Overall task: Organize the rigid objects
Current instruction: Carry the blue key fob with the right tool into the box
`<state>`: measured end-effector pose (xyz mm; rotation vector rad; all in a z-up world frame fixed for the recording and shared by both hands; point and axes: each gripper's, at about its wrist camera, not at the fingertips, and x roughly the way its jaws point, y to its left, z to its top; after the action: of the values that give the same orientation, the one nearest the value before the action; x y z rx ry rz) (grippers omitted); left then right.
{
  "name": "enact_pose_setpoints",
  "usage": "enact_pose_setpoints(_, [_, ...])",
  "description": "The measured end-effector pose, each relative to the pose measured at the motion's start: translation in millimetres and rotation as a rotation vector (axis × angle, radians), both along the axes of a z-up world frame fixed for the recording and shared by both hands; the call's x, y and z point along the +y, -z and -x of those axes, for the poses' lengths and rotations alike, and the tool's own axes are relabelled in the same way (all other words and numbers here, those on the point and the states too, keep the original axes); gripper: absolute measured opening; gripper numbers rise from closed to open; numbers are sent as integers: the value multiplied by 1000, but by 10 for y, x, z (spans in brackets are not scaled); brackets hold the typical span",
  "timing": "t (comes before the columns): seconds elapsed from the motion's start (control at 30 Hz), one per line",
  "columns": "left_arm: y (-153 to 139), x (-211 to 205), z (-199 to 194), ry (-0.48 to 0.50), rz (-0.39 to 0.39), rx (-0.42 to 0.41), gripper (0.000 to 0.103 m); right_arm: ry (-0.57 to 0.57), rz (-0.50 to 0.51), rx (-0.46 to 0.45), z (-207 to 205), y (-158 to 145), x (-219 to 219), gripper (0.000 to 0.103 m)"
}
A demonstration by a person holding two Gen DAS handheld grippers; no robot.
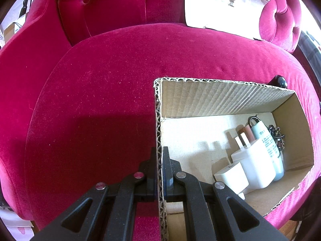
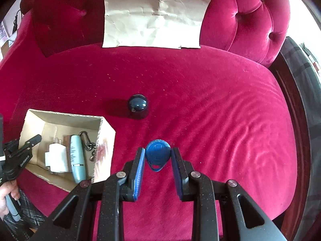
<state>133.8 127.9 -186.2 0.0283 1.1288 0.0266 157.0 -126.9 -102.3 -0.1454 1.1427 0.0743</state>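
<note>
Red velvet sofa seat (image 2: 200, 100) — carries everything; a crumpled sheet of brown paper (image 2: 154, 14) leans against the tufted back at the far side.

Cardboard box (image 1: 220, 98) — open-topped, standing on the seat at the left. The left claw (image 1: 159, 160) is clamped on its near-left wall, one finger inside and one outside, steadying it. Judged role: the box is the collecting place for the rigid objects.

Box contents, packed toward its right end: two white plug adapters (image 1: 254, 164), the larger lying over the smaller; a pale blue tube (image 1: 268, 146) with printed text just beside them; a brownish stick-shaped item partly hidden behind; a bunch of keys on a carabiner (image 1: 277, 136) against the right wall.

Dark glossy ball (image 2: 138, 104) — loose on the seat, beyond the box's far right corner, untouched.

Blue teardrop key fob (image 2: 157, 155) — pinched between the blue pads of the right claw (image 2: 157, 157), apparently clear of the velvet.

Step in hand, as judged: carrying the fob to the box. The next move calls for travel left over the box's right wall, then release above the bare floor at its left — the ball would remain.
</note>
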Motion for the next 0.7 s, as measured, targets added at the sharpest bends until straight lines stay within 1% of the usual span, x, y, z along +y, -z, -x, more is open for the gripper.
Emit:
enact_pose_setpoints(0.33, [31, 1, -16, -3, 3, 1, 3, -22, 5, -15, 79, -188, 194, 28])
enact_pose_setpoints(0.7, [3, 22, -1, -3, 5, 0, 3, -42, -2, -14, 147, -238, 424, 28])
